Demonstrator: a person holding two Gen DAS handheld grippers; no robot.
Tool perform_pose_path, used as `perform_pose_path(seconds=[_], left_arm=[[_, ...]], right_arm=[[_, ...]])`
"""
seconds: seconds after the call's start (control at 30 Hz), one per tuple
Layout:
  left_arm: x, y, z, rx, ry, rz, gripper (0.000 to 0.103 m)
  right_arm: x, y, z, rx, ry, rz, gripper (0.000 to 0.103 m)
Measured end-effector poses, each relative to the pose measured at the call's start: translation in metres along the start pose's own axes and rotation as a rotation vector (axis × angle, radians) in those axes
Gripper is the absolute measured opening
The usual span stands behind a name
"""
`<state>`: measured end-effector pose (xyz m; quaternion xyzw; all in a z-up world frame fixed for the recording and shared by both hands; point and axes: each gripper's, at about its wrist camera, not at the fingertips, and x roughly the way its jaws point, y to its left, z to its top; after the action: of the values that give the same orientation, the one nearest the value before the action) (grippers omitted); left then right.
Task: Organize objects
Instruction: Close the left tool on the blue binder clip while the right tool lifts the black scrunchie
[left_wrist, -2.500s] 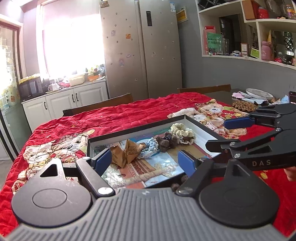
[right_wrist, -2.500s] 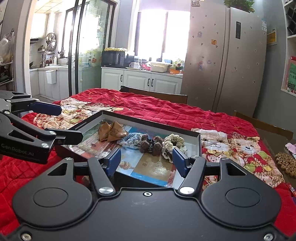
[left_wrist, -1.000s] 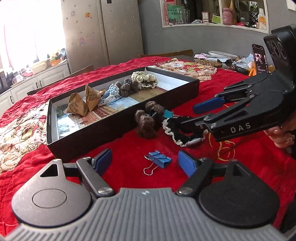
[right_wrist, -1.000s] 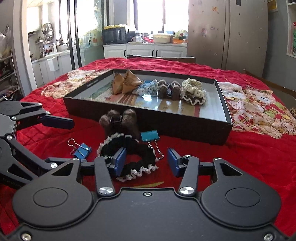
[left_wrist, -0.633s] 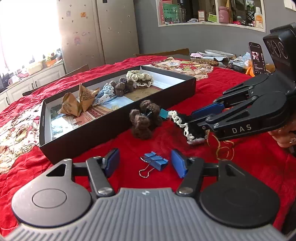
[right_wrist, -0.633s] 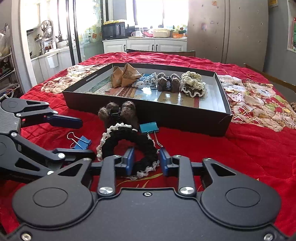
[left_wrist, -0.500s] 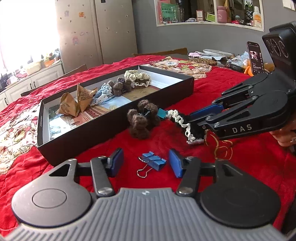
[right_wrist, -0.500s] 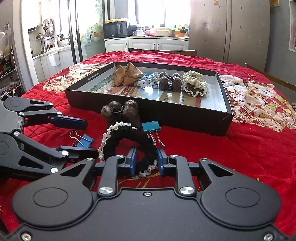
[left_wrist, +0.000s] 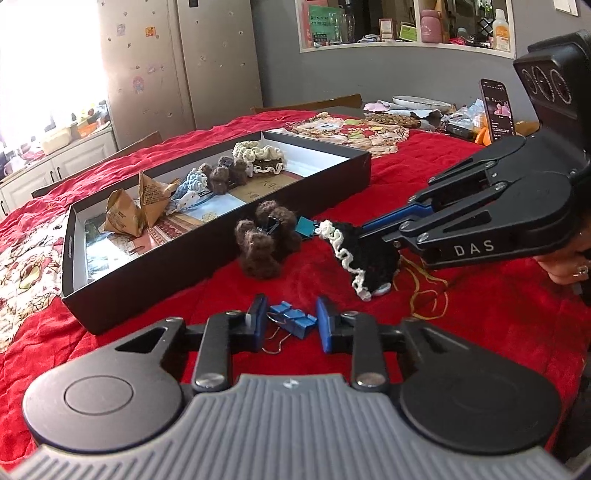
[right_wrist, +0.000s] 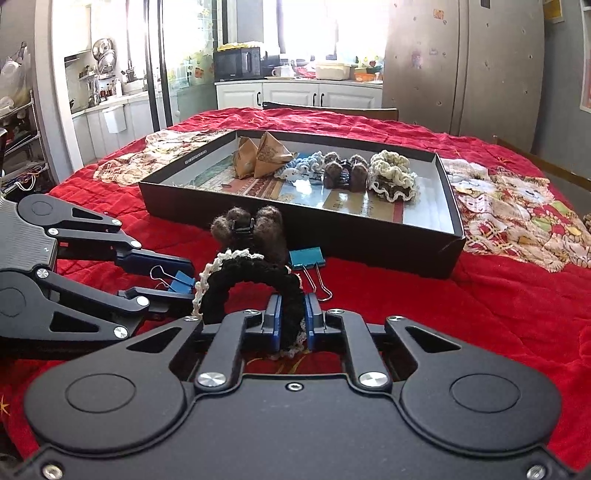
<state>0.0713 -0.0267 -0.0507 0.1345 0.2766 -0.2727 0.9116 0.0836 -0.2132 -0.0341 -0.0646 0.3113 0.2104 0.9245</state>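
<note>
- Right now your right tongs (right_wrist: 290, 325) are squeezed tight on the black scrunchie (right_wrist: 255, 291) with the cream lace edge; its pinched part sits between the pads and the rest loops out ahead of them.
- Your left tongs (left_wrist: 290, 325) have just been closing around the blue binder clip (left_wrist: 291, 321), which lies on the red cloth (left_wrist: 480, 325) over the bench. The pads stand just beside it on either side; whether they press on it yet I cannot tell.
- Ahead of both tongs sit a brown fuzzy hair clip (left_wrist: 266, 240) and a teal binder clip (right_wrist: 306, 260).
- Beyond those lies the black tray (right_wrist: 332, 240), holding other hair ties and two folded paper packets (right_wrist: 260, 155).
</note>
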Motion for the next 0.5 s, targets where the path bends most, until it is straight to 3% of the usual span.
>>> perform_pose_path(seconds=[0.5], left_arm=[[-0.010,0.002,0.004,-0.027,-0.014,0.011,0.032]], right_arm=[[-0.017,0.002,0.007,-0.014,-0.056,0.006,0.012]])
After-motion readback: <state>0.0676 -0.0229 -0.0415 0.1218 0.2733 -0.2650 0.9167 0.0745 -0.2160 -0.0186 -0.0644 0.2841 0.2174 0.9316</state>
